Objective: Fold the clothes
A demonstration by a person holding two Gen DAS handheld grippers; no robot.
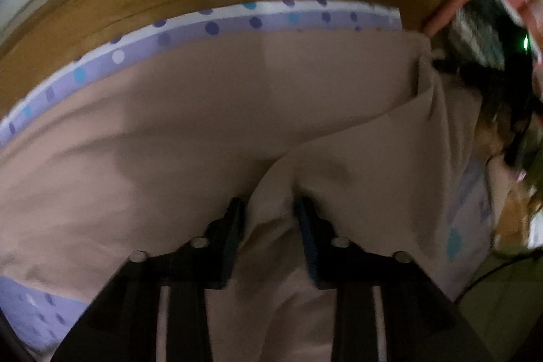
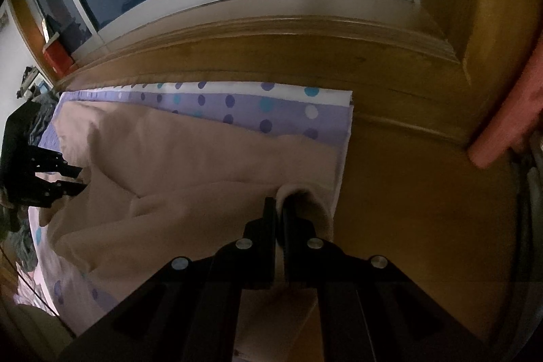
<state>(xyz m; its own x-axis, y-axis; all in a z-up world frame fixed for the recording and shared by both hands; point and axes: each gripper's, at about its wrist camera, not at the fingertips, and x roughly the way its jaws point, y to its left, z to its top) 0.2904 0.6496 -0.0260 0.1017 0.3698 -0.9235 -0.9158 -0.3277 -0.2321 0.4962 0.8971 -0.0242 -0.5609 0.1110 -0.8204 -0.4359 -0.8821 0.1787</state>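
You have each hand-held gripper, left (image 1: 269, 209) and right (image 2: 280, 209), pinched on the beige cloth garment (image 2: 190, 158), probably to carry its near edge forward over the purple polka-dot sheet (image 2: 271, 111).

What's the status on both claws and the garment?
Left claw shut on beige garment. Right claw shut on its edge. Garment on dotted sheet. Nothing in the way.

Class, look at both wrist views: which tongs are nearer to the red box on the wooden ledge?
Left. In the right wrist view the left tongs sit at the beige garment's far end, below the red box; the right tongs grip the opposite end.
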